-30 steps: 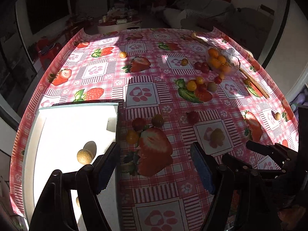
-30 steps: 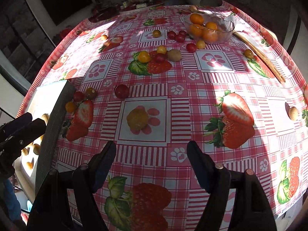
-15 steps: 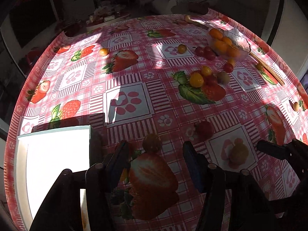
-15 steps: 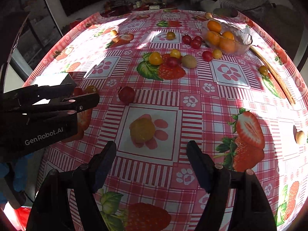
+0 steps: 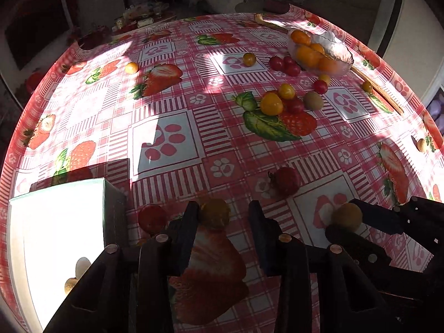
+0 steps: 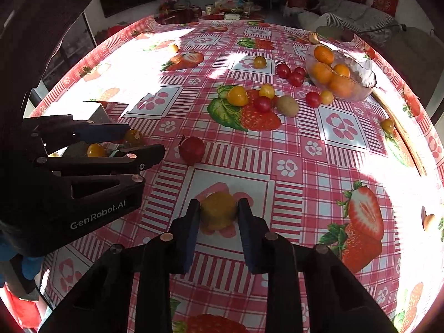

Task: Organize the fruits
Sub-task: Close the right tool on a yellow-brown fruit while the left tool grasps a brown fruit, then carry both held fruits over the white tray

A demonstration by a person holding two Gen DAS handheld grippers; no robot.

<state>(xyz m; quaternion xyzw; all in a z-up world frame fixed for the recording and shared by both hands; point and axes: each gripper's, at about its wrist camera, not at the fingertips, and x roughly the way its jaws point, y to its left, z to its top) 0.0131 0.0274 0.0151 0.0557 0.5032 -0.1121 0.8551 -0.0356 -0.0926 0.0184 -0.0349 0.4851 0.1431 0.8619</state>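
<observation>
Fruits lie scattered over the tabletop (image 6: 327, 172); a yellow fruit (image 6: 219, 213) sits between the pads of the right hand-held gripper (image 6: 217, 216), which look closed against its sides. Small, round, light and probably soft-skinned, it wants gentle pressure across its widest part. The left hand-held gripper (image 5: 223, 219) stands apart around an orange fruit (image 5: 215, 213).

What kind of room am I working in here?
Most likely a home living-dining room: a table under a strawberry-print tablecloth with a glass fruit bowl, a sofa with red cushions behind it, and a cluttered low table near the window.
</observation>
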